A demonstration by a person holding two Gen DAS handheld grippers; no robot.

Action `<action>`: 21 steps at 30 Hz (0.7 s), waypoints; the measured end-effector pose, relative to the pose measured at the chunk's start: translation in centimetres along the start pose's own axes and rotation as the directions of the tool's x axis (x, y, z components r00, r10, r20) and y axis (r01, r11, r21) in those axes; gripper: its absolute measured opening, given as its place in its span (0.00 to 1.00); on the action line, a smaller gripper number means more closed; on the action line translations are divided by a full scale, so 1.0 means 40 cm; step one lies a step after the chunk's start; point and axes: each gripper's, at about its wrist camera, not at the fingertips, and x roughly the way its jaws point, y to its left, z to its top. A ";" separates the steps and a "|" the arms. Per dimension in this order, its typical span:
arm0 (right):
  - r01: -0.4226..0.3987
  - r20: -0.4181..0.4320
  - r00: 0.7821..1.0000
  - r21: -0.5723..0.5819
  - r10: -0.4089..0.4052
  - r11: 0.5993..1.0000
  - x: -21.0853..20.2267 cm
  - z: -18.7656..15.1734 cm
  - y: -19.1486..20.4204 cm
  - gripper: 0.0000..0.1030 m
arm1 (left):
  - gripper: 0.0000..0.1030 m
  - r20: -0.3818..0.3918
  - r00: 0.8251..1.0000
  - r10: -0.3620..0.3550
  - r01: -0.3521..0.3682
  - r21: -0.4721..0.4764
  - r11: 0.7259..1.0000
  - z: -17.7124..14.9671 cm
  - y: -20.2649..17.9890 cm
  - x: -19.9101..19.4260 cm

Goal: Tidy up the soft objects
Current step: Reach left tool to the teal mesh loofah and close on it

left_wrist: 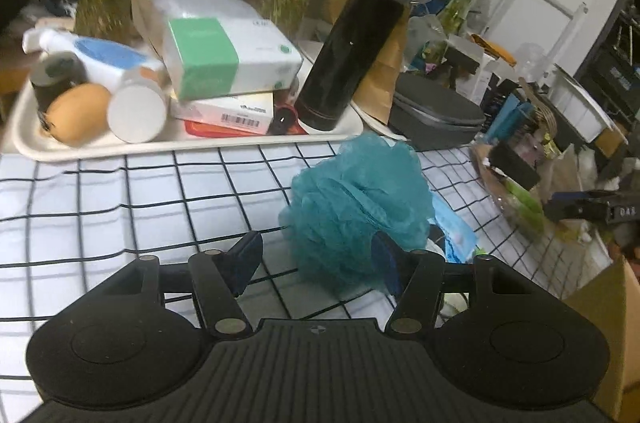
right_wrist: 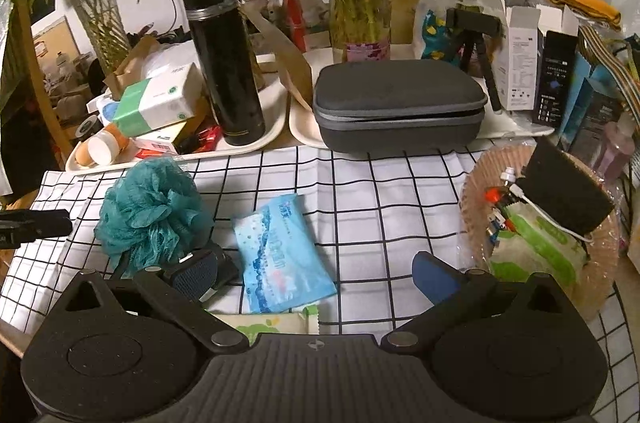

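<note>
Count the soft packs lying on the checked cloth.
2: a blue wipes pack mid-cloth beside the teal bath pouf, and a green-and-white pack largely hidden behind the right gripper. More may be hidden.

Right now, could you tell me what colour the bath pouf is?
Teal bath pouf, clearest in the left wrist view.

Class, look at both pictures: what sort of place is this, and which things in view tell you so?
Probably a cluttered table at home or in an office: a checked tablecloth, trays crowded with a black flask and boxes, and vases of bamboo along the wall.
</note>
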 end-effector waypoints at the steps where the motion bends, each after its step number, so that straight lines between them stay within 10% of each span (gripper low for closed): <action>1: -0.002 -0.003 1.000 0.002 0.002 1.000 0.003 0.001 0.000 1.00 | 0.58 -0.004 1.000 -0.004 0.004 -0.012 1.000 0.004 0.002 0.009; 15: 0.013 -0.025 1.000 -0.030 -0.014 0.999 0.033 0.009 0.004 1.00 | 0.77 -0.015 0.988 -0.156 0.152 -0.152 0.977 0.035 0.027 0.092; 19: 0.022 -0.026 0.999 -0.041 -0.023 0.999 0.041 0.012 0.004 1.00 | 0.74 -0.035 0.986 -0.163 0.156 -0.164 0.974 0.031 0.034 0.124; 21: 0.026 -0.031 0.999 -0.045 -0.027 0.999 0.047 0.012 0.004 1.00 | 0.55 -0.044 0.979 -0.199 0.188 -0.180 0.965 0.029 0.040 0.134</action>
